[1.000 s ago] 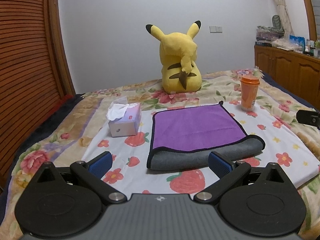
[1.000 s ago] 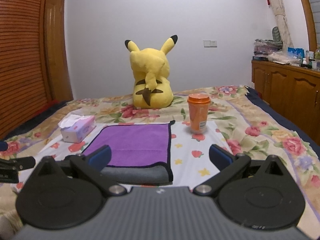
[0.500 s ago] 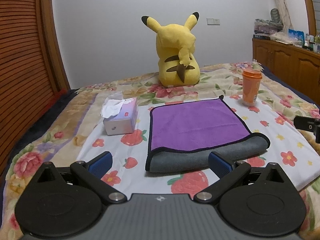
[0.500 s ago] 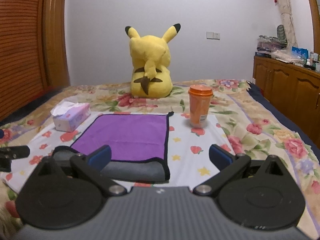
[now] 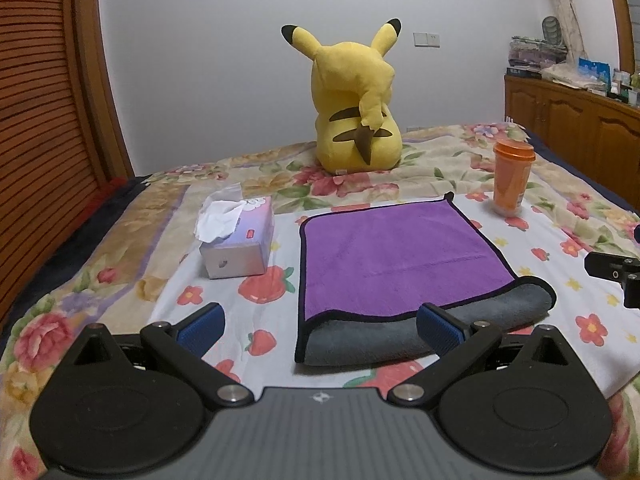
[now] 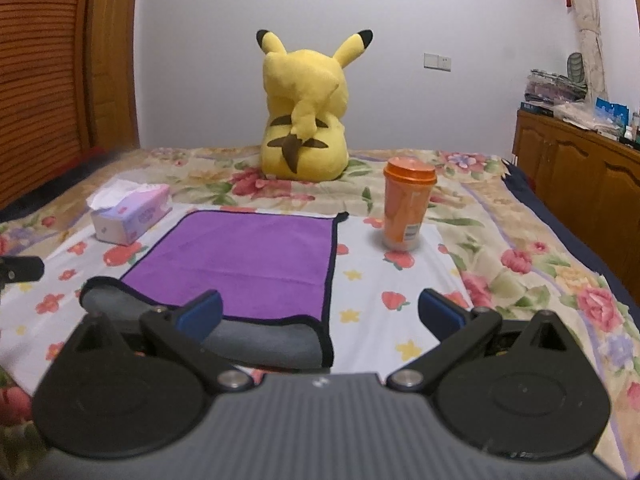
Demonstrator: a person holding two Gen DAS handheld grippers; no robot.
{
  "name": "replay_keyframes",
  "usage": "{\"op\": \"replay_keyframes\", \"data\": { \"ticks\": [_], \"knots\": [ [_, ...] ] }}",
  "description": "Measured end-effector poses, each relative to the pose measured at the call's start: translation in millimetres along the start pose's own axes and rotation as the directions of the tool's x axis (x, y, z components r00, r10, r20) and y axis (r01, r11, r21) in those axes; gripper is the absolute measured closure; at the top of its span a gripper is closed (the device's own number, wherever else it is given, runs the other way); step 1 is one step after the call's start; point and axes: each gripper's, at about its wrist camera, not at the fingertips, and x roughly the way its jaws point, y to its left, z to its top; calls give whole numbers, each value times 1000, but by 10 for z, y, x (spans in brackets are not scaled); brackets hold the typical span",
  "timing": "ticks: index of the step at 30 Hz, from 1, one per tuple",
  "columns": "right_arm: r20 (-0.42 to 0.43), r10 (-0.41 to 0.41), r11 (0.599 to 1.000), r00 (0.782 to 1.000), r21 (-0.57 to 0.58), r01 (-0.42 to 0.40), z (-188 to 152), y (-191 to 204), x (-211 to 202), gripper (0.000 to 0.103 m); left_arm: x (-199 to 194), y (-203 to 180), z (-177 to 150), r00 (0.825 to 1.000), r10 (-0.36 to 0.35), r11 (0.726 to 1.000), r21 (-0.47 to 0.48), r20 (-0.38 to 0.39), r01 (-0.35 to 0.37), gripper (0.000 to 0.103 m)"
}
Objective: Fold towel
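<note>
A purple towel (image 5: 396,256) with a grey underside and black hem lies folded in half on the bed; its rounded grey fold faces me. It also shows in the right wrist view (image 6: 248,264). My left gripper (image 5: 320,330) is open and empty, just before the fold's near left corner. My right gripper (image 6: 320,314) is open and empty, before the fold's near right corner. The right gripper's tip shows at the right edge of the left wrist view (image 5: 616,272).
A tissue box (image 5: 236,240) sits left of the towel. An orange lidded cup (image 5: 512,176) stands at its far right corner, also in the right wrist view (image 6: 408,204). A yellow plush toy (image 5: 356,108) sits behind. A wooden cabinet (image 6: 580,164) lines the right.
Both grippers have risen slightly and shifted a little; the towel sits lower and closer in both views. Both stay open and empty. The towel has not moved.
</note>
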Motion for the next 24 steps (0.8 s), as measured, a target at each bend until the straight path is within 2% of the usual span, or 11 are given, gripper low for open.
{"op": "replay_keyframes", "data": {
  "ticks": [24],
  "knots": [
    [-80,29,999,996,-11,-30,15,-89,575,0,695,146,62,993,-57,997,48,-100,62,4]
  ]
}}
